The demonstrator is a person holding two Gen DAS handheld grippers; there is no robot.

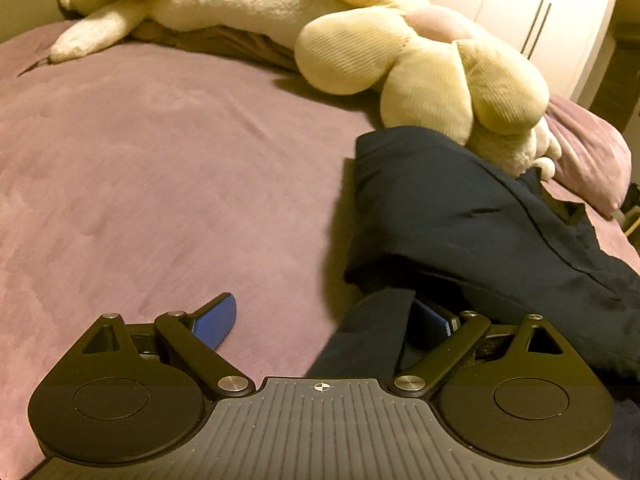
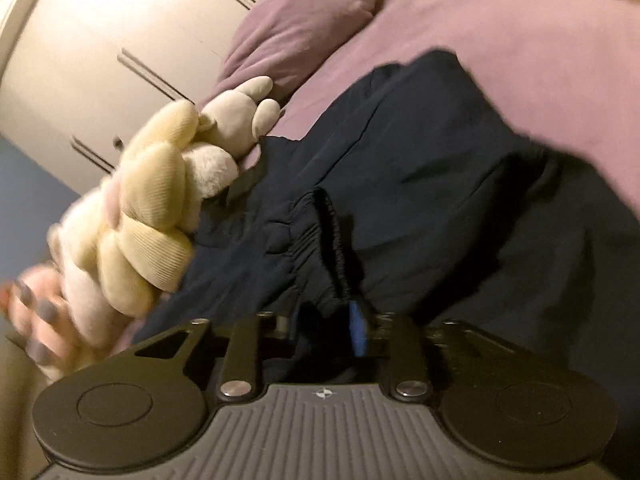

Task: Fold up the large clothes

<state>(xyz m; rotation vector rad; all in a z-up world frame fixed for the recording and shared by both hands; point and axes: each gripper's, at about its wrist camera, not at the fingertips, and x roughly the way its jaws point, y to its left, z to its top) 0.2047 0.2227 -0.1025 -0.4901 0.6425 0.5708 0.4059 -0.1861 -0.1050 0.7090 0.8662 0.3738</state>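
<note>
a mauve bed (image 1: 160, 160) carries cream plush toys (image 1: 420, 60) and, just beside them, the navy garment (image 1: 460, 208) (rumpled). the left claw (image 1: 324, 320) gapes wide; the right claw (image 2: 324, 332) sits narrow, dark cloth between its pads.

No text, label, brand or number can be read in either view. The only sign is a small round crosshair mark, quartered light and dark, on the ribbed grey body of the left gripper (image 1: 327, 320) and the same mark on the right gripper (image 2: 332, 330), at the top edge.
</note>
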